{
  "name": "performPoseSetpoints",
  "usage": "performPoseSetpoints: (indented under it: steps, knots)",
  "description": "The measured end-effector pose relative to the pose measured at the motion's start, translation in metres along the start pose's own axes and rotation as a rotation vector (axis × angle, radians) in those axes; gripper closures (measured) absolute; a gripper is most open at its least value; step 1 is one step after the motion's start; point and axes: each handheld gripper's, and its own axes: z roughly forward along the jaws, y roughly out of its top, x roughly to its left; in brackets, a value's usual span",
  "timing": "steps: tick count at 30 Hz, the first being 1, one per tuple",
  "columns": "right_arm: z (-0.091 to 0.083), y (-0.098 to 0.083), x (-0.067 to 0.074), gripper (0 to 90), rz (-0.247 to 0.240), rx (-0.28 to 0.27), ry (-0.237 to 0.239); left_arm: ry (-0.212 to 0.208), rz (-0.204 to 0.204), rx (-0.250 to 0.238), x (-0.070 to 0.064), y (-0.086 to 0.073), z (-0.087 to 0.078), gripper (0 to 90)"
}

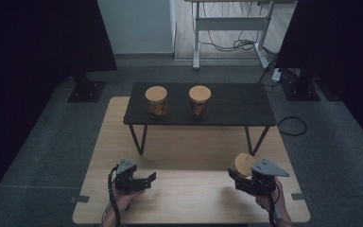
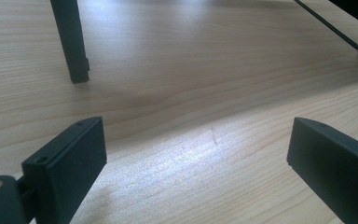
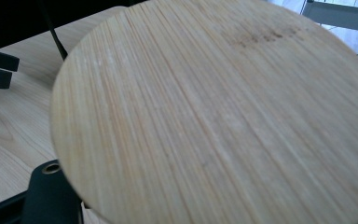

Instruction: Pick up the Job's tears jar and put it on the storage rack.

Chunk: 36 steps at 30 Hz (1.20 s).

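The right gripper (image 1: 240,177) is pinching a jar with a round bamboo lid (image 1: 244,164), held near the front right of the wooden worktop (image 1: 189,142). In the right gripper view the lid (image 3: 223,107) sits just ahead of the camera, its pale grain running across most of the picture, with the jaws closed tight below it; the glass body cannot be made out from there.

The left gripper (image 1: 144,179) rests low over the worktop, well apart from the held jar and off to its side. In the left gripper view its jaws stand spread wide with nothing but bare wood between them, and one leg of the small black table (image 2: 72,42) rises ahead of it.

That black table (image 1: 231,111) stands beyond both grippers and already carries two similar lidded jars, one (image 1: 156,101) ahead of the left gripper and the other (image 1: 200,101) more toward the right gripper.

The step in hand looks like carrying the third jar, probably to join that row. The next move would call for lifting it clear of the black table's front edge, keeping it upright, and setting it down in the free space beside the nearer jar without knocking it. The spread left gripper seems free to steady something if needed.
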Motion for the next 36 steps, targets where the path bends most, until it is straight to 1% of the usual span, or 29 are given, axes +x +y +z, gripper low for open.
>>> performPoseSetpoints:
  steps: [5,18,36]
  knots:
    - [0.000,0.001,0.000,24.6,0.004,-0.005,-0.002,0.000,0.003,0.002,0.000,0.000,0.000,4.2]
    - [-0.001,0.005,0.000,24.6,-0.009,-0.014,0.010,-0.002,0.008,0.008,-0.002,0.000,0.002,4.2]
    - [-0.004,0.012,-0.002,24.6,-0.011,-0.030,0.010,0.000,0.002,0.012,-0.001,0.000,0.003,4.2]
